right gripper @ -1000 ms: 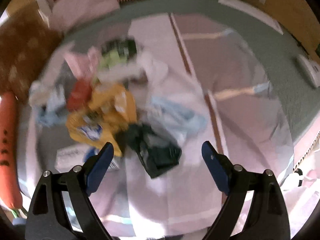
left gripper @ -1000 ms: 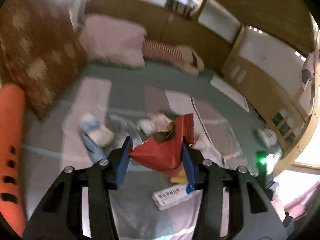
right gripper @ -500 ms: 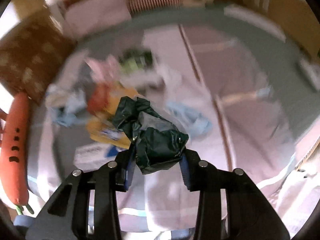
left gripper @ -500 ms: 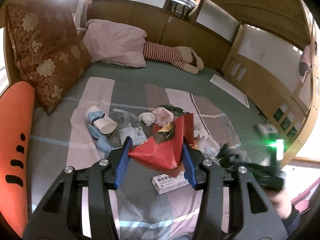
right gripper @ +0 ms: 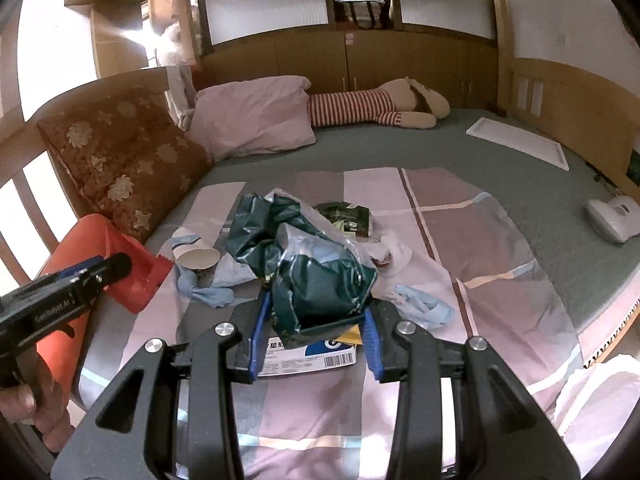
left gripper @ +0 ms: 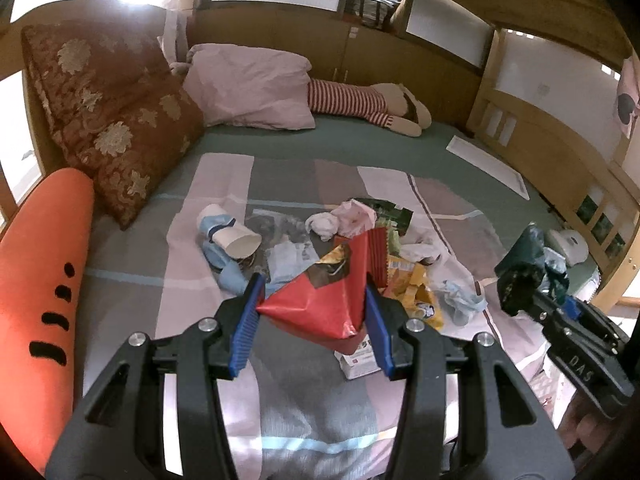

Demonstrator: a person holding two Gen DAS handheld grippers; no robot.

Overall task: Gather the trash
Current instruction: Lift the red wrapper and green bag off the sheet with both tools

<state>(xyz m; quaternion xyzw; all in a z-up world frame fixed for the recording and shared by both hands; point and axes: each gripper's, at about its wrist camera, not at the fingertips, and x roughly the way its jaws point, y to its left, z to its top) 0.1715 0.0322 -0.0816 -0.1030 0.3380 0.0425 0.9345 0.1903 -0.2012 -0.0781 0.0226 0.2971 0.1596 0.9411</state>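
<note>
We have two pieces in hand, the left gripper [left gripper: 312,316] clamped on a red wrapper [left gripper: 320,304] and the right gripper [right gripper: 314,332] on a dark green bag [right gripper: 316,276], while cup [left gripper: 240,242], tissues and yellow packet [left gripper: 416,292] remain on the bed [left gripper: 400,152] toward twelve o'clock.

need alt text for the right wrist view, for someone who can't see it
The right gripper grips a crumpled dark green plastic bag above a bed with a striped sheet, where a paper cup, blue scraps and a labelled box lie. At left, the left gripper holds a red wrapper.
</note>
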